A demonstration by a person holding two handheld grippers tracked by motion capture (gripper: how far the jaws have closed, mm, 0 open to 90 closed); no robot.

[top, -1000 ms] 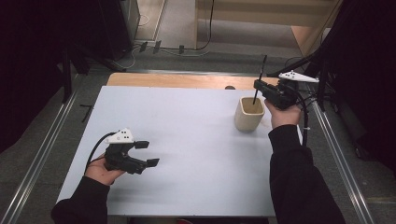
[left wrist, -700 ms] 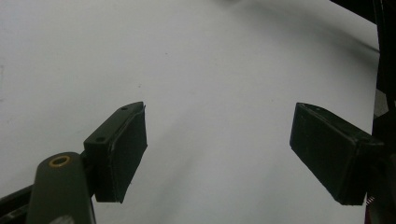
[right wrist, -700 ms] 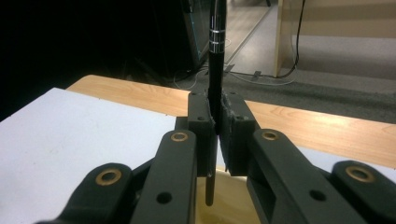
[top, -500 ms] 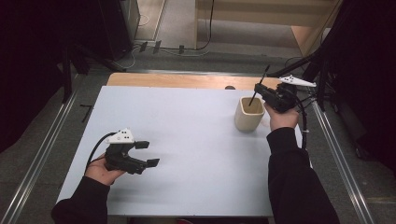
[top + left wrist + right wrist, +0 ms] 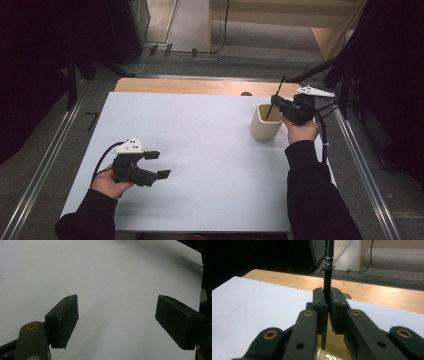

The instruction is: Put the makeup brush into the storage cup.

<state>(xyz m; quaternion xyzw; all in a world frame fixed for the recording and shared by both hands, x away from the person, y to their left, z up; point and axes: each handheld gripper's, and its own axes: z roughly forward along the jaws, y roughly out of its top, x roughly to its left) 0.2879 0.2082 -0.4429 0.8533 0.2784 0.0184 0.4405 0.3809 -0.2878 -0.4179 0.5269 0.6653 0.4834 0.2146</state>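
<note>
The right hand-held gripper (image 5: 278, 103) pinched a slim black pen (image 5: 328, 270) upright, its tip just inside the beige cylindrical cup (image 5: 265, 124) below. The left hand-held gripper (image 5: 117, 322) hovered spread wide, empty, over the white table (image 5: 200, 130).

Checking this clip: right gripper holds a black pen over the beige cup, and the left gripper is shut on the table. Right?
Not quite. The left gripper is open, fingers wide apart and empty, as the left gripper view shows. The rest holds: the right gripper grips the black pen over the beige cup.
</note>
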